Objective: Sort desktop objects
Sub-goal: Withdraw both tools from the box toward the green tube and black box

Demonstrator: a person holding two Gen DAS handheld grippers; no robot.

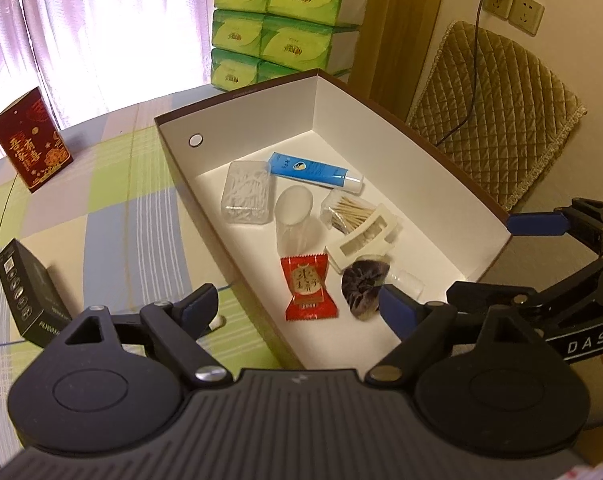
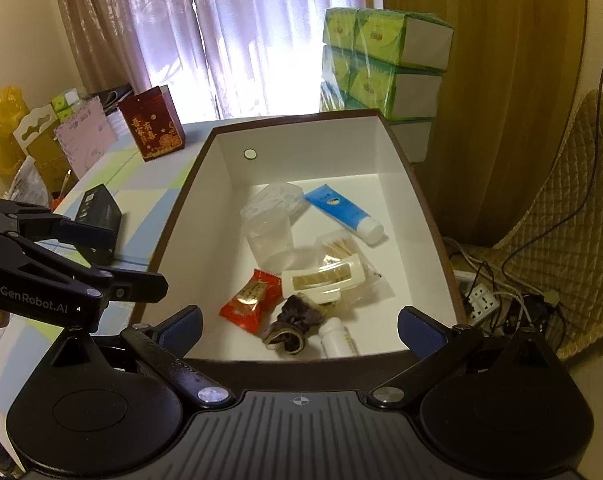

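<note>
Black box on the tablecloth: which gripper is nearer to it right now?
Left. The left gripper, open, sits beside the black box, straddling the storage box's left wall. The right gripper, open, hangs over that storage box's near wall, further away.

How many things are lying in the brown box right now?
8: cotton swab case and blue tube at the far end, clear cup, toothpicks, white clip, red candy, dark pouch, small bottle nearest. Smaller items may hide underneath.
</note>
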